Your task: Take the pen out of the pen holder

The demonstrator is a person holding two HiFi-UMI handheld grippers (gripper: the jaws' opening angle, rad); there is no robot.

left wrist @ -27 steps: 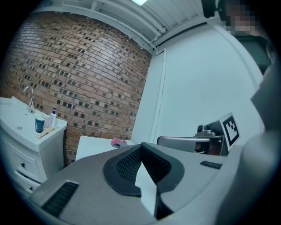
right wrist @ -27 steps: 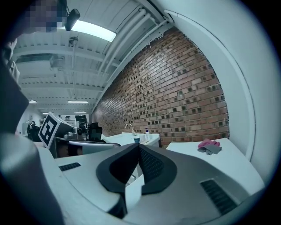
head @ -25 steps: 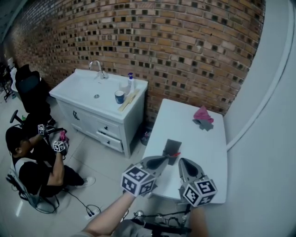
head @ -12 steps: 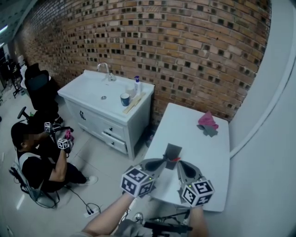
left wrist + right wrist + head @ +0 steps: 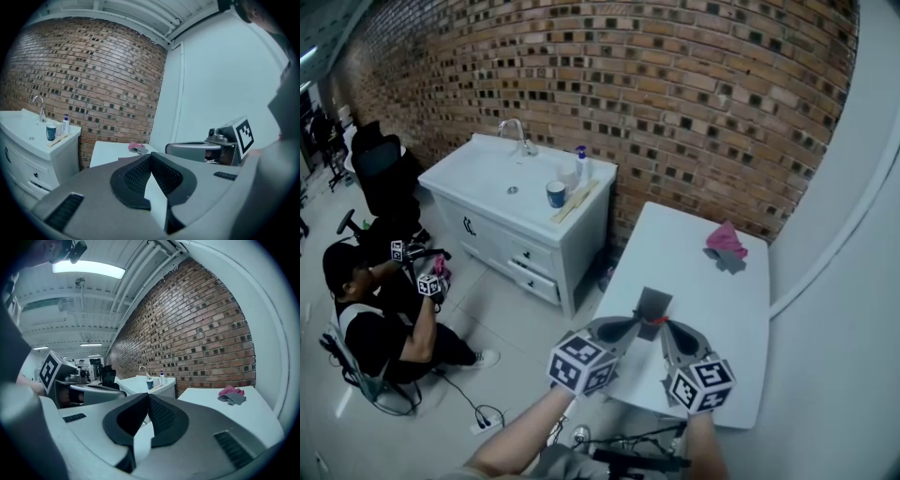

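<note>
A dark grey pen holder [image 5: 652, 302] stands on the white table [image 5: 722, 300] near its front left part. A red pen [image 5: 657, 319] shows at the holder's near edge. My left gripper [image 5: 635, 324] points at the holder from the front left, its jaws shut with nothing between them [image 5: 151, 156]. My right gripper [image 5: 667, 327] sits just right of it, tip close to the pen, also shut and empty [image 5: 147, 398]. Neither gripper view shows the pen or the holder.
A pink and grey cloth [image 5: 726, 244] lies at the table's far right. Left of the table stands a white sink cabinet [image 5: 511, 202] with a cup [image 5: 555, 194] and a soap bottle [image 5: 579, 164]. A person [image 5: 370, 314] sits on the floor at left. Behind is a brick wall.
The head view has shifted slightly, so the table sits a little further right. Both grippers stay shut and close together in front of the pen holder.
</note>
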